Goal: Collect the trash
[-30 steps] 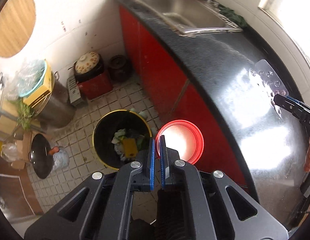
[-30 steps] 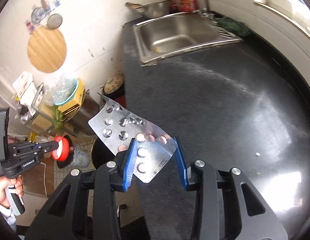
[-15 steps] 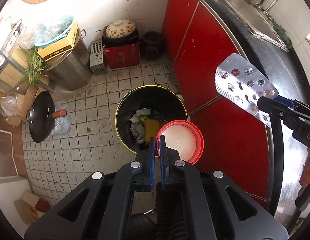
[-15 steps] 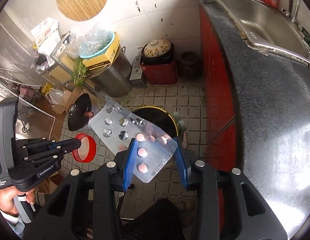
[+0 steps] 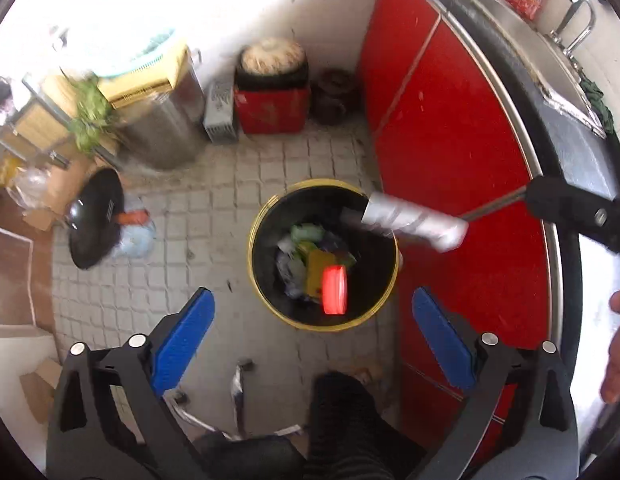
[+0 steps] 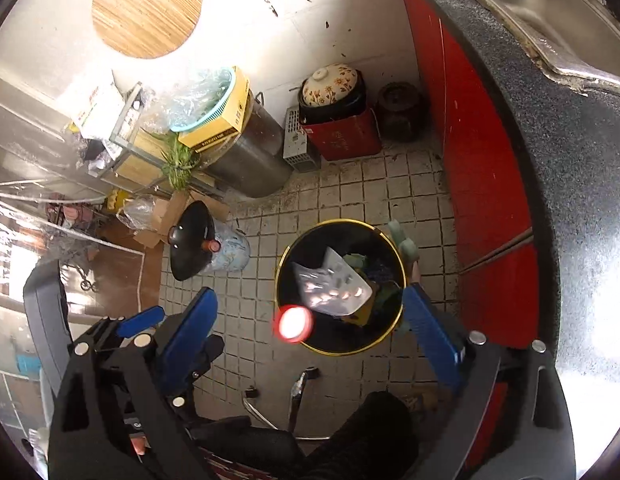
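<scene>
My left gripper (image 5: 310,320) hangs over the black, yellow-rimmed trash bin (image 5: 266,216), its jaws opening with nothing between the blue pads. A red lid (image 5: 334,290) drops free inside the bin, over the rubbish. A silver blister pack (image 5: 409,220), blurred, falls across the bin's far rim, clear of my right gripper's black frame (image 5: 569,206). In the right wrist view my right gripper (image 6: 310,320) has its jaws opening and empty. Below it the blister pack (image 6: 333,284) and the red lid (image 6: 292,324) fall into the bin (image 6: 341,221). One left gripper finger (image 6: 140,320) shows at left.
Red cabinet doors (image 5: 449,140) and the dark counter (image 6: 569,200) stand right of the bin. A steel pot (image 5: 162,132), a red box (image 5: 270,112) and a black wok (image 5: 94,216) crowd the tiled floor behind. A person's dark-clad leg (image 5: 341,420) is below; a hand (image 5: 617,360) shows at right.
Both grippers have come in over the bin and opened wide. The red lid left the left jaws and the blister pack left the right jaws; both are dropping into the bin.
</scene>
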Available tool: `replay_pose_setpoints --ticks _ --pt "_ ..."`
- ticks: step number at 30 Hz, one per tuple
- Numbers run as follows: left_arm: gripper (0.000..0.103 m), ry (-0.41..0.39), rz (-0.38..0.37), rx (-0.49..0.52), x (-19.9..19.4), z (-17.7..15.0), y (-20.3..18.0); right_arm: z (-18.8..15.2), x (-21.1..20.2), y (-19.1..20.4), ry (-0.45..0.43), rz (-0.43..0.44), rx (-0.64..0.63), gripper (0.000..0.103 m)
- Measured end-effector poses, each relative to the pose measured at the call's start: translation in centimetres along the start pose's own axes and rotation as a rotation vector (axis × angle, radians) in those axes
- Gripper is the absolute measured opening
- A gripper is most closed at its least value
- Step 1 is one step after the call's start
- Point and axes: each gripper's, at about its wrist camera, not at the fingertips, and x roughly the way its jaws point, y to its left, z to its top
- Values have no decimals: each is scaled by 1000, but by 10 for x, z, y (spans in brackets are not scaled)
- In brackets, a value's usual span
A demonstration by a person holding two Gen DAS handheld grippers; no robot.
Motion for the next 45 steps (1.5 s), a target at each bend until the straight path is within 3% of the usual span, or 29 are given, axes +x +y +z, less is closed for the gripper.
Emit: replay_pose_setpoints --ticks 5,9,12,16,20,26,32,40,45 --pt "97 -14 -2 5 -12 5 -10 0 -67 -15 -144 13 49 96" --pt "97 -3 -48 105 -20 13 -52 -38 -145 -62 -312 -145 121 96" --pt "97 -24 -97 213 -28 15 -104 -91 -195 -119 -357 -330 270 96" --pt "97 -55 -150 432 -38 8 -200 -183 -258 -197 -424 -488 547 96" --pt "97 -74 -197 639 -46 -15 -291 -283 -299 -246 -458 -609 804 96" --pt "97 -84 -295 926 -60 -78 -414 -418 -336 -263 -539 -733 1086 96" --pt "97 -69 -382 1181 -73 -159 -502 -511 -353 -255 -573 -791 1289 96" --pt "97 -92 -394 1370 -91 -245 -558 -582 -353 -259 -546 -816 1422 96" --pt "97 -96 -362 1449 -91 -275 -576 -604 -353 -266 -520 -801 1430 96"
